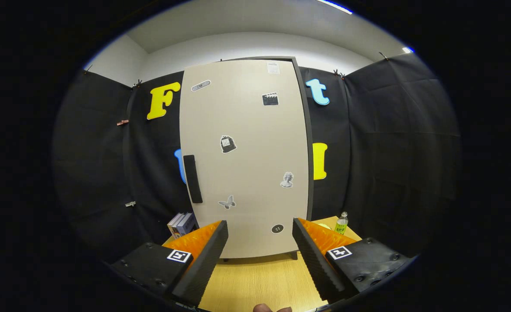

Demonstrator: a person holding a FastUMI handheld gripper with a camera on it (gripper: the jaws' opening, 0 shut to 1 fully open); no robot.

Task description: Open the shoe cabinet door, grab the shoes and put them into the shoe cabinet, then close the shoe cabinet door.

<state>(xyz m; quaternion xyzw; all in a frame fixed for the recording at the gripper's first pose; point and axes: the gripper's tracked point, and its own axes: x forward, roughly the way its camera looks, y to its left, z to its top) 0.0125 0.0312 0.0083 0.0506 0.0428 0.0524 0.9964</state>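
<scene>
The claw (259, 242) was spread wide and held nothing. The shoe cabinet (244, 156) stood upright on the worktop (255, 281) beyond the fingers, door shut, its dark handle (193, 178) at left. Books (181, 224) stood left of it, a bottle (341, 223) right.

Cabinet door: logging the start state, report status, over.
Tool open, holding nothing. Cabinet door shut, its handle beyond the left finger, untouched. Nothing between tool and door; books and bottle flank the cabinet.
</scene>
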